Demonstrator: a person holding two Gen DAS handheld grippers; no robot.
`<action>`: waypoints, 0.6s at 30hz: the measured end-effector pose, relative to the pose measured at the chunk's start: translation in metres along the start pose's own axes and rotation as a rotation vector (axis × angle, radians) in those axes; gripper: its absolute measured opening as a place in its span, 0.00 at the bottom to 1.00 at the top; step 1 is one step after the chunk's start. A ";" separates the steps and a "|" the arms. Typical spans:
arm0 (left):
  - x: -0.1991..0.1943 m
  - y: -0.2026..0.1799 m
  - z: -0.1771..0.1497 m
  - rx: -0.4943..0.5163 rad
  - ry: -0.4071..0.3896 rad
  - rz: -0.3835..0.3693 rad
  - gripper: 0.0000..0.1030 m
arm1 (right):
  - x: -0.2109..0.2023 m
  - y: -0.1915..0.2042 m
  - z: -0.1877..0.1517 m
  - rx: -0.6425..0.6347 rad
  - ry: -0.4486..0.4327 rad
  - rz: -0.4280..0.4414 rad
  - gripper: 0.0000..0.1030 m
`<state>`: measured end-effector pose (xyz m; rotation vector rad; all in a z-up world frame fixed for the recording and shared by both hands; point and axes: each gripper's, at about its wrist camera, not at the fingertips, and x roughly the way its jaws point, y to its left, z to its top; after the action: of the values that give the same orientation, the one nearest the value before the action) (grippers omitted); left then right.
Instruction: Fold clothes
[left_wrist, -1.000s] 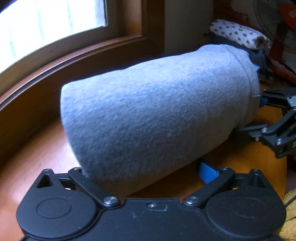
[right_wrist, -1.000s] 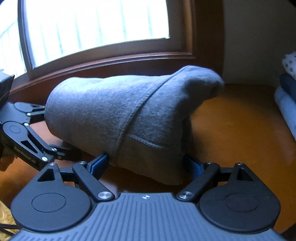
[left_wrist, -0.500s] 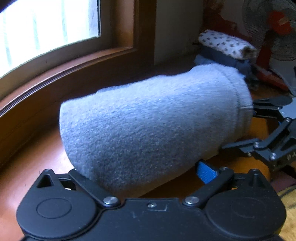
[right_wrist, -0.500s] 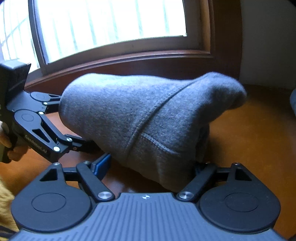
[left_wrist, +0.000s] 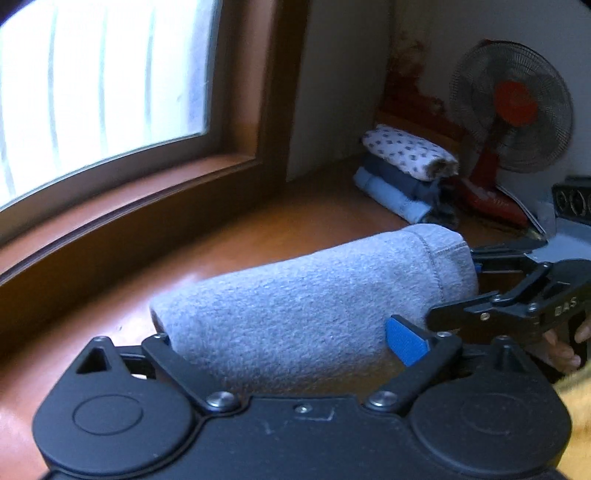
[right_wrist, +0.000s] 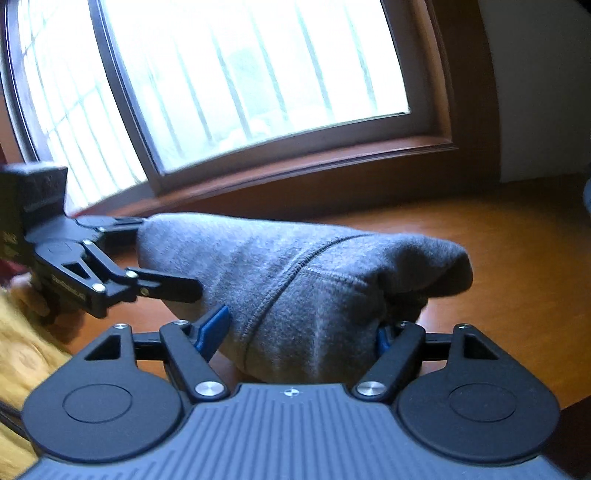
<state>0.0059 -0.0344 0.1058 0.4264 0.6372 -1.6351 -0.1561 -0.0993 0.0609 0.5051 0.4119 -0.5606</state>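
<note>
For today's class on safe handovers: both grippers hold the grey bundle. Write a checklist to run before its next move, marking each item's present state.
1. Left gripper closed on folded grey fleece garment: ok.
2. Right gripper closed on it: ok.
3. Garment clear of orange-brown wooden floor: cannot tell.
4. Bundle holding its fold, no loose sleeve: ok.
5. Stack of folded clothes unobstructed: ok.
6. Red-hubbed standing fan away from path: ok.

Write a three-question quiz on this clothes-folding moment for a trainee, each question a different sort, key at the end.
1. True or false: both grippers clamp the grey sweatshirt.
2. Multiple choice: the top item of the folded stack is A) plain red, B) white with a small print, C) black.
3. Fill in: behind the stack stands a red ____.

Key: 1 true: the left gripper and the right gripper each close on it. 2 B. 3 fan.
</note>
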 end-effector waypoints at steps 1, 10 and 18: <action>0.005 0.008 0.002 -0.038 0.011 -0.009 0.95 | 0.003 -0.003 0.004 0.026 -0.003 0.016 0.75; 0.074 0.081 0.043 -0.205 0.048 0.020 0.96 | 0.096 -0.082 0.055 0.343 -0.007 0.018 0.76; 0.145 0.129 0.070 -0.272 0.103 0.097 1.00 | 0.188 -0.123 0.099 0.317 0.050 -0.116 0.79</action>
<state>0.1147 -0.2007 0.0513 0.3380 0.8904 -1.4170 -0.0609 -0.3193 0.0057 0.8043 0.4032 -0.7321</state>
